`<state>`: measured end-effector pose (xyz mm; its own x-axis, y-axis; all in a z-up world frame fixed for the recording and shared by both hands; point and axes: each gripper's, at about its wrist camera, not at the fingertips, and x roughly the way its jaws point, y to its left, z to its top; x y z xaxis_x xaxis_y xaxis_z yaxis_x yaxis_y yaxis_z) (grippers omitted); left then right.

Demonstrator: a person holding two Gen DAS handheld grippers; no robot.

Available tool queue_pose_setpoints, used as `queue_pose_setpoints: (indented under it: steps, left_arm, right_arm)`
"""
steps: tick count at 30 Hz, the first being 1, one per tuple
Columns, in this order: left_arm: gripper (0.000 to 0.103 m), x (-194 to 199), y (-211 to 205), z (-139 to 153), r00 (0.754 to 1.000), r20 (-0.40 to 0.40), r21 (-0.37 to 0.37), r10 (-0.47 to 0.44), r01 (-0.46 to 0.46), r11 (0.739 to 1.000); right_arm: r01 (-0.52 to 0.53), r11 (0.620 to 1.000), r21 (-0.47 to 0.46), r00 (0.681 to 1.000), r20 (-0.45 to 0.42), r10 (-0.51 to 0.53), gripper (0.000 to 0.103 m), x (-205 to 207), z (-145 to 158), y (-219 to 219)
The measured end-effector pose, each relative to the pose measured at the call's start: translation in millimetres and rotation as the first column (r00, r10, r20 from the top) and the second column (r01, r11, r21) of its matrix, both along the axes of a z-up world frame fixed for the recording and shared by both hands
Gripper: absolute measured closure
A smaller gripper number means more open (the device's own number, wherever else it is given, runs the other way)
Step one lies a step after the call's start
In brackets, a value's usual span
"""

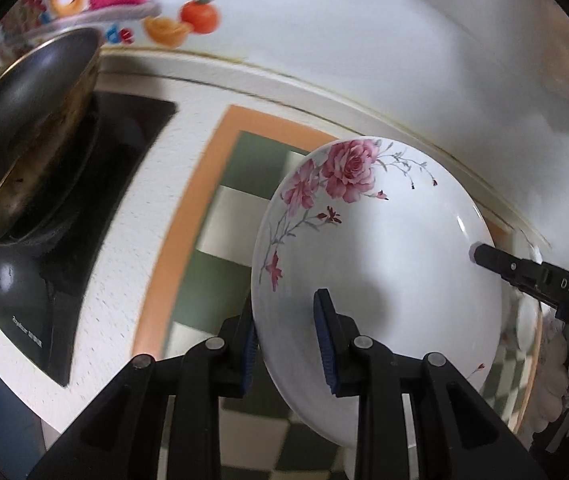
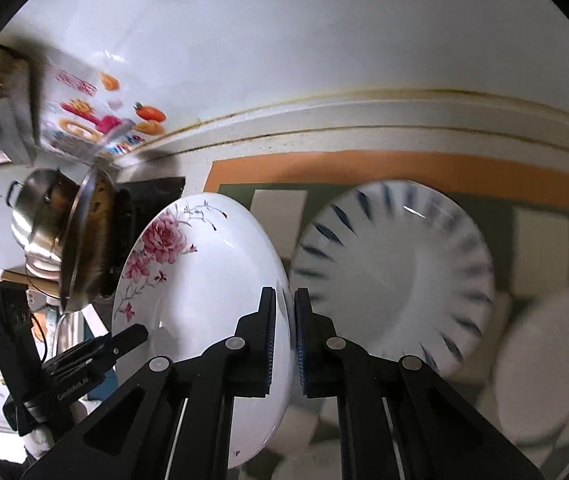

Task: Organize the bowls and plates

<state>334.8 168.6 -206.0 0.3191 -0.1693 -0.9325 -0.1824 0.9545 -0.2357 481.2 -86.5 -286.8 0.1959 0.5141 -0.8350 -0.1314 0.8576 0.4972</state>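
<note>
Left gripper [image 1: 286, 346] blue-padded fingers [image 1: 324, 344] clamped on near rim of white ceramic plate with pink rose print [image 1: 372, 264], plate tilted on edge, lifted above green-and-cream checked mat with orange border [image 1: 212, 208]. Right gripper [image 2: 285, 338] pinched tight on opposite rim (both grippers share one plate). Beyond it: white plate with dark blue radial strokes [image 2: 396, 272] lying on mat, blurred. Far left, steel pot [image 2: 40, 236] on black stove [image 1: 84, 200].

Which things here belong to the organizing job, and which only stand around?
Job:
white floral ceramic plate, held by the left gripper and right gripper
white blue-striped plate
plain white dish

Around:
steel pot
black stove
checkered mat
</note>
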Motion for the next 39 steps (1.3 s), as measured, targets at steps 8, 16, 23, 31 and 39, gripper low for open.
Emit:
queue_pose_setpoints:
  steps: [8,16,23,31,39]
  left_arm:
    - [0.079,-24.5,-65.1,7.1,0.991,-0.008,-0.004,-0.132,0.132,0.991]
    - [0.079,-44.6,-114.2,-22.2,0.965,-0.077,0.000,-0.251,0.251,0.968]
    - [0.079,-58.6,-137.9,-70.2,0.937,-0.188,0.030,-0.293,0.303,0.952]
    - [0.079,-61.7,-150.8,-99.1,0.921,-0.245,0.047,-0.303,0.323,0.945]
    - [0.078,-63.4,-157.1,-100.1,0.924,-0.234,0.075,-0.304,0.329,0.941]
  right_arm:
    - [0.097,0.995,0.020,0.995,0.029,-0.098,0.092,-89.6,34.8,-81.0]
    - [0.179,0.984,0.022,0.983,-0.036,-0.178,0.092,-157.2,6.6,-143.4]
    - [0.207,0.978,0.015,0.970,-0.131,-0.203,0.092,-189.2,-51.0,-159.8]
    - [0.213,0.977,-0.007,0.957,-0.199,-0.210,0.092,-208.9,-93.0,-168.8]
    - [0.197,0.980,-0.030,0.958,-0.208,-0.199,0.092,-206.1,-97.4,-165.7]
